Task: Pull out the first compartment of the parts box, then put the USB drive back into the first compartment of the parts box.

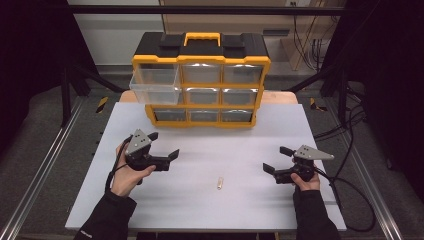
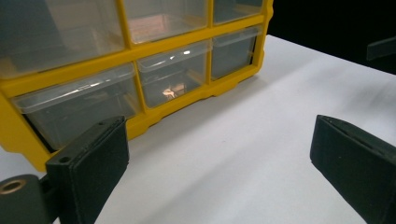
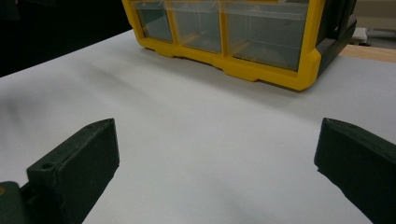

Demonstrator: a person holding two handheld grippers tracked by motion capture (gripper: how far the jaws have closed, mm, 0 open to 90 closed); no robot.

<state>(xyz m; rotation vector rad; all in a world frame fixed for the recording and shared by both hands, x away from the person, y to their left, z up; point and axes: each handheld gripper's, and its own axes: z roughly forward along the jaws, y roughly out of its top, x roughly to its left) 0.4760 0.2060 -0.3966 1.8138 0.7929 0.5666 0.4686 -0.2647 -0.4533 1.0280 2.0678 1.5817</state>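
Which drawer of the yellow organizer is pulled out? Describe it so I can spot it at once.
Find the yellow and black drawer organizer at the far edge of the white table. In its grid of clear drawers, look at the top row, left end. That open drawer juts forward past the frame, while the others sit flush.

We see a white table top (image 1: 200, 200) carrying a yellow drawer cabinet (image 1: 201, 80) at its far edge. The cabinet's upper-left clear drawer (image 1: 155, 82) stands pulled out. A small pale cylinder (image 1: 219, 183) lies flat on the board, well in front of the cabinet and about level with its middle column, apart from everything else.
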